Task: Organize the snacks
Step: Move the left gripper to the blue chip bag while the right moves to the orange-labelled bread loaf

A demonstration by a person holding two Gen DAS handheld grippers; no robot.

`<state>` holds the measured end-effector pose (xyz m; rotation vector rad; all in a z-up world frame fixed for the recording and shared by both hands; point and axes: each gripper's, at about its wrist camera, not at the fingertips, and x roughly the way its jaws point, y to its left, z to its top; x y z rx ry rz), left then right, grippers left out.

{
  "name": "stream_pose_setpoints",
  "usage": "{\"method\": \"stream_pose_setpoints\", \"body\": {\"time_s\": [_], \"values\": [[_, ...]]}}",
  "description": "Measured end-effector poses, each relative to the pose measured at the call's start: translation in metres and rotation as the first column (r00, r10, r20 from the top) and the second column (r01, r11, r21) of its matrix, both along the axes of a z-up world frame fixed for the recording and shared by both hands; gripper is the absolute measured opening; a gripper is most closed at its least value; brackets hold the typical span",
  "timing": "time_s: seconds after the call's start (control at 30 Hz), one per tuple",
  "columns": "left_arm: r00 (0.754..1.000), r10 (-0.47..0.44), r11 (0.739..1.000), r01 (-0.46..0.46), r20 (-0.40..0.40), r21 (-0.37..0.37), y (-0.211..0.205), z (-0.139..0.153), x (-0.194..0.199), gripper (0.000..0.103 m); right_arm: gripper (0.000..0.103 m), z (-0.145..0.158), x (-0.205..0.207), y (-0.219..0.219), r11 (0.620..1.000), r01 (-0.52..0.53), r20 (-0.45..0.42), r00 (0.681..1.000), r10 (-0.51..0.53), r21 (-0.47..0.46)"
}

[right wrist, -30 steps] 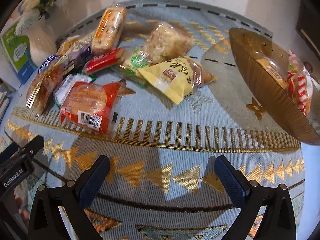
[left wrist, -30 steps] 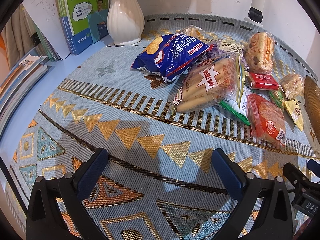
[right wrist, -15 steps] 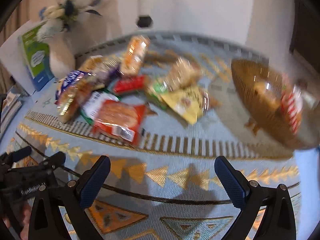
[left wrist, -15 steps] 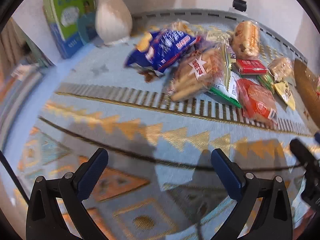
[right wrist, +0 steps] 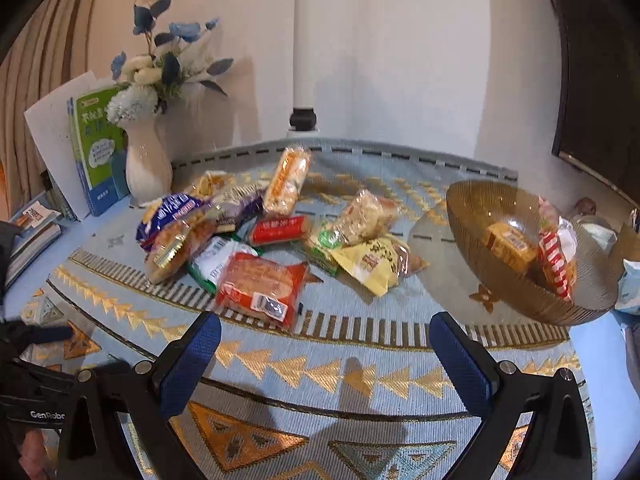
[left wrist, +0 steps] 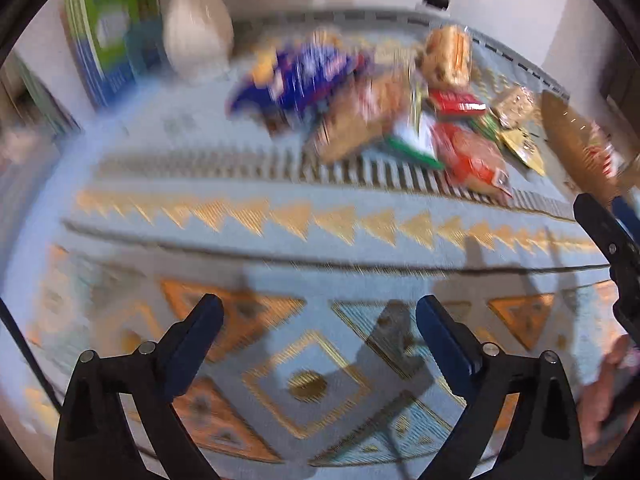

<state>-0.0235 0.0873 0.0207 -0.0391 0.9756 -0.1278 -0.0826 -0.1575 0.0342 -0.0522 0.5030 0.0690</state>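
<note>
The snacks [right wrist: 276,240] are heaped at the centre of the right wrist frame on the patterned surface [right wrist: 360,376], with the red bread packet [right wrist: 260,286] nearest. A few packets are already held in the amber bowl [right wrist: 472,236] at right. Both the right gripper [right wrist: 324,354] and the left gripper [left wrist: 320,334] are spread wide with nothing held. Overlapping, slippery wrappers could be pinched two at once, or the vase [right wrist: 146,168] at upper left toppled by a careless reach.

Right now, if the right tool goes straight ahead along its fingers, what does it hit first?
Probably the red-wrapped bread packet: it lies nearest, just beyond the open right tool and slightly toward its left finger. Only bare patterned tablecloth comes before it. Depth is uncertain through the fisheye.
</note>
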Motion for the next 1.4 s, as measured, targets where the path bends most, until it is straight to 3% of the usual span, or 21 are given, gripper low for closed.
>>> {"method": "stream_pose_setpoints", "body": {"time_s": [0.07, 0.2, 0.27, 0.33, 0.43, 0.57, 0.67, 0.77, 0.9, 1.03, 1.13, 1.4], "values": [[1.000, -0.008, 1.000, 0.008, 0.024, 0.001, -0.001, -0.009, 0.001, 0.102, 0.103, 0.001, -0.001, 0.001, 1.000, 0.004, 0.009, 1.000, -0.004, -0.005], [1.000, -0.013, 1.000, 0.013, -0.015, -0.002, -0.002, -0.019, 0.011, 0.100, 0.103, -0.002, 0.005, -0.001, 1.000, -0.008, -0.035, 0.999, 0.009, 0.009], [0.999, 0.016, 0.997, -0.013, 0.037, -0.081, 0.013, -0.005, 0.014, 0.099, 0.103, -0.001, 0.010, -0.006, 0.998, -0.031, -0.084, 0.996, 0.035, 0.046], [0.993, 0.032, 0.997, -0.022, 0.118, -0.080, 0.029, 0.019, 0.021, 0.099, 0.103, 0.006, 0.014, -0.012, 0.992, -0.072, -0.120, 0.989, 0.084, 0.099], [0.978, -0.016, 0.998, 0.028, 0.208, -0.052, 0.035, 0.058, 0.039, 0.100, 0.103, 0.036, 0.021, -0.015, 0.989, -0.105, -0.090, 0.989, 0.115, 0.102], [0.959, -0.052, 0.991, 0.083, 0.280, -0.100, 0.033, 0.093, 0.065, 0.100, 0.103, 0.071, 0.041, -0.014, 0.980, -0.125, -0.032, 0.991, 0.132, 0.157], [0.939, -0.057, 0.990, 0.098, 0.338, -0.105, 0.026, 0.104, 0.076, 0.100, 0.103, 0.078, 0.066, -0.006, 0.980, -0.093, -0.032, 0.994, 0.100, 0.176], [0.911, 0.002, 0.991, 0.053, 0.412, -0.122, 0.025, 0.095, 0.086, 0.100, 0.103, 0.074, 0.087, -0.001, 0.974, -0.068, -0.048, 0.996, 0.081, 0.216], [0.923, 0.005, 0.994, 0.038, 0.384, -0.104, 0.020, 0.081, 0.115, 0.100, 0.103, 0.073, 0.115, 0.003, 0.981, -0.028, -0.068, 0.997, 0.042, 0.194], [0.926, 0.023, 0.985, 0.043, 0.377, -0.166, 0.025, 0.072, 0.135, 0.100, 0.103, 0.071, 0.136, 0.006, 0.981, -0.026, -0.064, 0.997, 0.039, 0.190], [0.935, 0.039, 0.976, 0.040, 0.352, -0.213, 0.030, 0.061, 0.139, 0.100, 0.103, 0.066, 0.147, 0.009, 0.983, -0.021, -0.061, 0.998, 0.032, 0.180], [0.948, 0.015, 0.980, 0.050, 0.319, -0.193, 0.027, 0.047, 0.138, 0.100, 0.103, 0.049, 0.171, 0.014, 0.988, 0.010, -0.082, 0.997, 0.002, 0.154]]}}
